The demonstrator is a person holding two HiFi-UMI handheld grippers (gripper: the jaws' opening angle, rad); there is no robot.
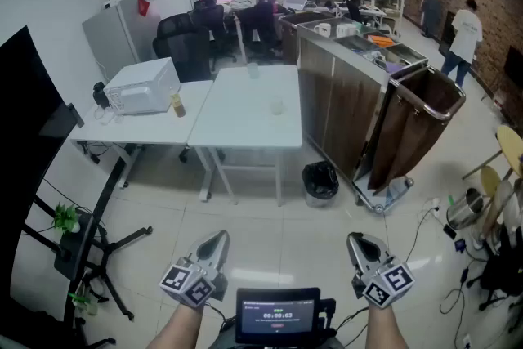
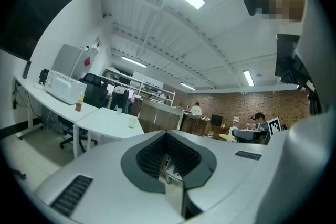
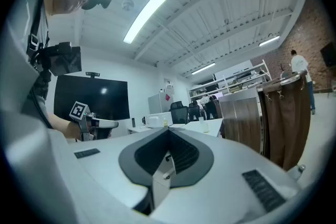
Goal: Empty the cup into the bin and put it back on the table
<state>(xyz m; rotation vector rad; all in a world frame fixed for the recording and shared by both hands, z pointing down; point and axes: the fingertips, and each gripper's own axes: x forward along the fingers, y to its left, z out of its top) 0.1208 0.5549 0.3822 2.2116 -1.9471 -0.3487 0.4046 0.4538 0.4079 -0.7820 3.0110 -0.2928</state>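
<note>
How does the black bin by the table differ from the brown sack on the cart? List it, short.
Size: the black bin is small and low; the brown sack is much taller.
Support: the black bin stands on the floor beside the white table; the brown sack appears to hang from a frame on the cart.
Colour: the bin is black, the sack brown.
Shared: both are open at the top.

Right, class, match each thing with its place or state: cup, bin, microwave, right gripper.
Things:
1 cup
2 bin
3 microwave
4 right gripper

Places or states:
A on the floor
B shut, holding nothing
C on the right table
D on the left table

Pairs: 1-C, 2-A, 3-D, 4-B.
</note>
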